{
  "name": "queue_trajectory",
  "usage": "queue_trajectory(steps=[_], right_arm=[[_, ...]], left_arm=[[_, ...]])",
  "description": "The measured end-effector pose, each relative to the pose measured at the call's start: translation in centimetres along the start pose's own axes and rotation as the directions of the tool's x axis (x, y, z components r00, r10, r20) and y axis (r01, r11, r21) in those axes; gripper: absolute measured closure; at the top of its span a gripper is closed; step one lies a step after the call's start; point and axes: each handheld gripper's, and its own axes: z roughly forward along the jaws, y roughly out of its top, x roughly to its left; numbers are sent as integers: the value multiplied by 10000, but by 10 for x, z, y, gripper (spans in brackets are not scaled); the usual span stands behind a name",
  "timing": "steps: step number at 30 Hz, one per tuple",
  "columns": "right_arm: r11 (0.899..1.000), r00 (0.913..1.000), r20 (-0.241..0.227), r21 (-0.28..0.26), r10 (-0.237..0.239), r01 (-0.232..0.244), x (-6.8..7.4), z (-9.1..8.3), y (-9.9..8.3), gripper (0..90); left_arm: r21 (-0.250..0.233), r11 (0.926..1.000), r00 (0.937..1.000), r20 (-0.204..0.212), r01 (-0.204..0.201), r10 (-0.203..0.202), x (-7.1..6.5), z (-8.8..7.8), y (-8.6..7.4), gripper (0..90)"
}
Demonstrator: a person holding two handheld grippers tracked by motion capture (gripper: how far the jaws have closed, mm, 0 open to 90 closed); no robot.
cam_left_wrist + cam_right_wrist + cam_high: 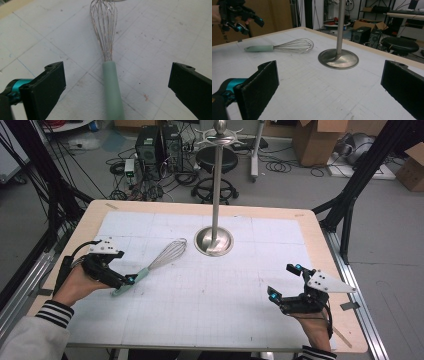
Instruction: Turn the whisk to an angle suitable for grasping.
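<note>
On table's left side, whisk (159, 261) is lying flat w/ left gripper (116, 82) spread wide around its green handle (113, 90). Light, springy wires; stiff handle's probably best grip. Right gripper (283, 282) is idling, released.

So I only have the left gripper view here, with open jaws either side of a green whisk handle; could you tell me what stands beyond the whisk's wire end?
Observer: A steel stand, a round base with a tall upright pole, stands on the table just past the whisk wires.
Operator: Thanks. Where is the right gripper, please?
Observer: The right gripper is near the table's right front corner, well apart from whisk and stand.
Operator: Is it holding anything?
Observer: No, its jaws stand wide open with nothing between them.
</note>
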Motion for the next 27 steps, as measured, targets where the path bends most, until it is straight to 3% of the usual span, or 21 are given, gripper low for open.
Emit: queue_trajectory(steps=[6, 9, 12, 15, 20, 23, 27], right_arm=[[10000, 10000, -77, 32, 27, -27, 0, 2, 0, 0], [10000, 10000, -80, 45, 57, -57, 1, 3, 0, 0], [10000, 9999, -158, 29, 11, -11, 2, 3, 1, 0], [10000, 9999, -149, 13, 18, -18, 2, 3, 1, 0], [10000, 9999, -168, 18, -2, 2, 2, 4, 2, 0], [10000, 9999, -159, -23, -21, 21, 1, 4, 2, 0], [10000, 9998, -171, -3, 35, -36, 1, 3, 2, 0]], left_arm=[[643, 9978, 9998, 116, 165, -173, 5, 12, -1, 17], [1069, 9943, 9999, 139, 47, -63, 6, 19, -2, 17], [1569, 9876, 9998, 125, 104, -125, 7, 27, -3, 17], [1692, 9855, 9998, 82, 148, -164, 6, 30, -2, 30], [2280, 9736, 10000, 4, -32, 32, 6, 38, 2, 59], [2229, 9748, 9999, 145, 6, -39, 4, 41, 10, 89], [2676, 9635, 9998, 178, -21, -28, 5, 48, 11, 96]])
